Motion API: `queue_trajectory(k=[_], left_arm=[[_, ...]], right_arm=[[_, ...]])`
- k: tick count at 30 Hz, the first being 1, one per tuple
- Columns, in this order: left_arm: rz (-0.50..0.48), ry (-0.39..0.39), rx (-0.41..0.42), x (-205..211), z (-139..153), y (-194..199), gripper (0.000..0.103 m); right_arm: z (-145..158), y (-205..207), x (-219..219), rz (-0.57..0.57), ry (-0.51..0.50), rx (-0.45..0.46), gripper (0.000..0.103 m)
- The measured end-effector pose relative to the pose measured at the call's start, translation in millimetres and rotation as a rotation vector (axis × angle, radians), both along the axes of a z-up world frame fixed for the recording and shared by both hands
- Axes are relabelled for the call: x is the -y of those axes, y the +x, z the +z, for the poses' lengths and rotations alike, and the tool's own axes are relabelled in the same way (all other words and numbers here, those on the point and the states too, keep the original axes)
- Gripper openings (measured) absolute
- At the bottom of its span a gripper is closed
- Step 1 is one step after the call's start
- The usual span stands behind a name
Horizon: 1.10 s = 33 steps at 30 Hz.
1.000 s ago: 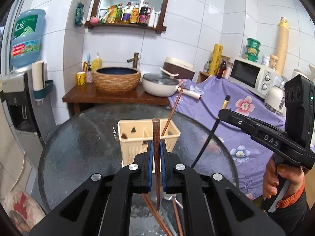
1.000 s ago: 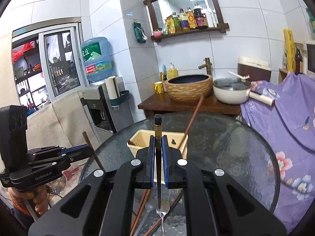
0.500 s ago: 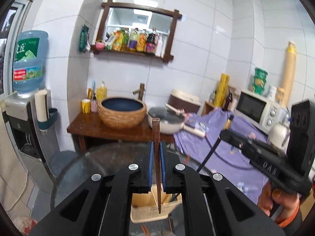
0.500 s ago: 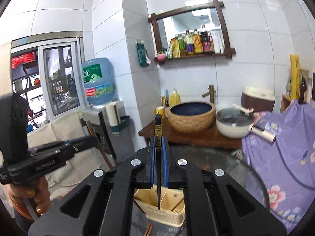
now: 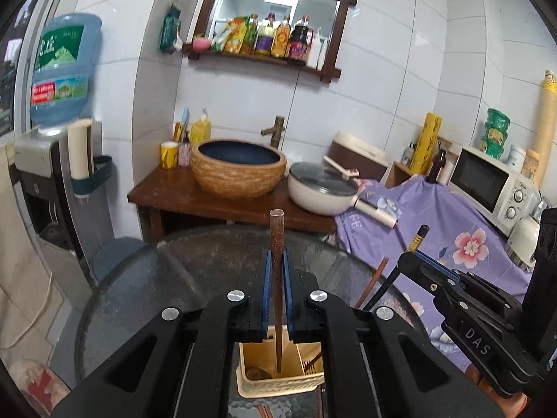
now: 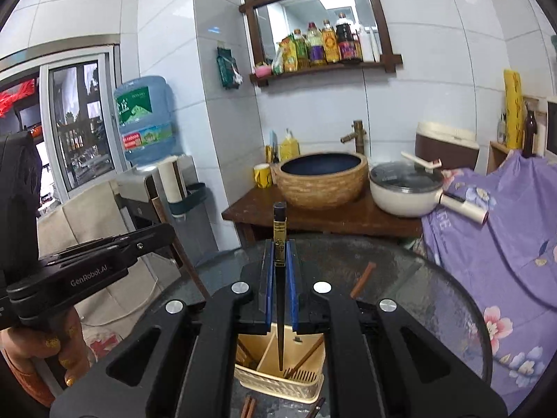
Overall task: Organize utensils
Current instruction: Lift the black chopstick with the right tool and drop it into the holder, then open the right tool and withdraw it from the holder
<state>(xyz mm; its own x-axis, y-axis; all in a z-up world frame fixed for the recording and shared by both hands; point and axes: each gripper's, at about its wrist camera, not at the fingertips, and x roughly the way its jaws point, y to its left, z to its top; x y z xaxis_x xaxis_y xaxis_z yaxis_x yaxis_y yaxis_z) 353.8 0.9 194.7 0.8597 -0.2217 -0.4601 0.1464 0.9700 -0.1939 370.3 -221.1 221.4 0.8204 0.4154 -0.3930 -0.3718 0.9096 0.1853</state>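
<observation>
My left gripper [image 5: 276, 261] is shut on a brown wooden chopstick [image 5: 277, 244] held upright, its lower tip hanging over the left compartment of the beige utensil basket [image 5: 278, 383]. My right gripper [image 6: 279, 254] is shut on a black chopstick with a gold band [image 6: 279, 244], also upright, its tip over the basket [image 6: 278, 379]. The right gripper also shows at the right of the left wrist view [image 5: 407, 259], holding the black chopstick. A brown chopstick [image 6: 362, 280] leans out of the basket.
The basket stands on a round dark glass table [image 5: 195, 268]. More chopsticks [image 6: 249, 409] lie on the glass in front of it. Behind are a wooden stand with a basin [image 5: 238, 167], a white pan [image 5: 322, 191], a purple flowered cloth [image 5: 435, 223] and a water dispenser [image 5: 52, 160].
Both grippers have risen with their chopsticks and now stand over the basket, which has dropped from mid-view to the bottom of both views. Both stay shut.
</observation>
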Motion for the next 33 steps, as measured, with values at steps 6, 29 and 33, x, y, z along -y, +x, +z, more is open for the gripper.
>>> queue_trajectory(k=[6, 29, 33], left_arm=[[-0.002, 0.013, -0.061, 2.7, -35.1, 8.5, 0.007], [0.017, -0.048, 0.030, -19.6, -51.4, -53.3, 0.092], [0.058, -0.046, 0.009, -36.6, -68.1, -78.6, 0.097]], right_arm=[[-34.1, 7.8, 0.8, -0.011, -0.006, -0.049, 0.008], [-44.3, -38.7, 23.6, -0.069, -0.028, 0.094, 0.074], [-54.0, -62.0, 30.8, -0.032, -0.035, 0.059, 0.082]])
